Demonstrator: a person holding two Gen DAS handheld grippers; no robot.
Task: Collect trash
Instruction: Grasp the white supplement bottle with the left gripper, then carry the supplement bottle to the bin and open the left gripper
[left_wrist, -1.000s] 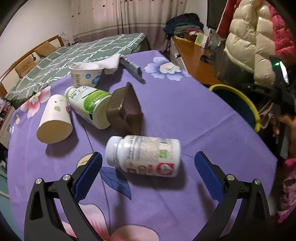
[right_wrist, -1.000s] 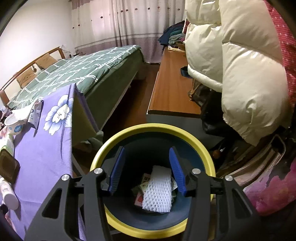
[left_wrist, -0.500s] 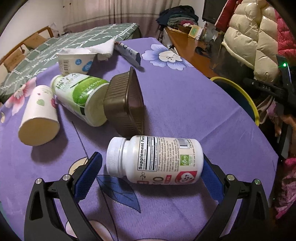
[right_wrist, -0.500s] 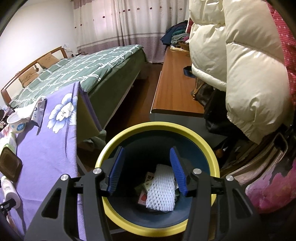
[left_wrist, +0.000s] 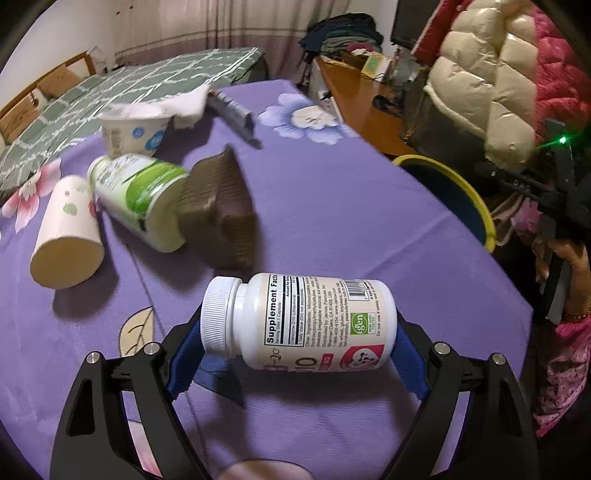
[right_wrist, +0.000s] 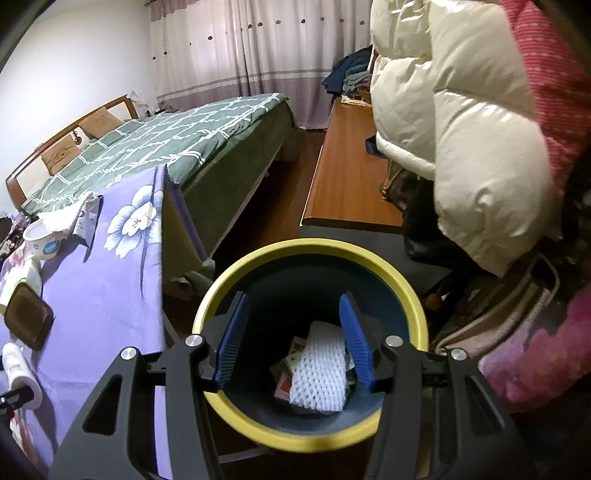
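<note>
My left gripper (left_wrist: 295, 350) is shut on a white supplement bottle (left_wrist: 299, 321), gripping it end to end and holding it sideways just above the purple tablecloth (left_wrist: 332, 206). Behind it lie a brown plastic tray (left_wrist: 221, 206), a green-labelled bottle (left_wrist: 140, 195), a paper cup (left_wrist: 66, 236) and a yoghurt tub (left_wrist: 133, 133). My right gripper (right_wrist: 293, 339) is open and empty above the yellow-rimmed bin (right_wrist: 406, 291), which holds a white foam net (right_wrist: 321, 373). The bin also shows in the left wrist view (left_wrist: 476, 206), off the table's right edge.
A tissue (left_wrist: 184, 107) and a wrapper (left_wrist: 232, 114) lie at the table's far side. A bed (right_wrist: 166, 147) stands beyond the table, a wooden bench (right_wrist: 343, 177) to the right. Puffy coats (right_wrist: 461, 129) hang close above the bin.
My left gripper has advanced around the supplement bottle, closed on it and raised it off the cloth. My right gripper stays open over the bin, drifting slightly.
</note>
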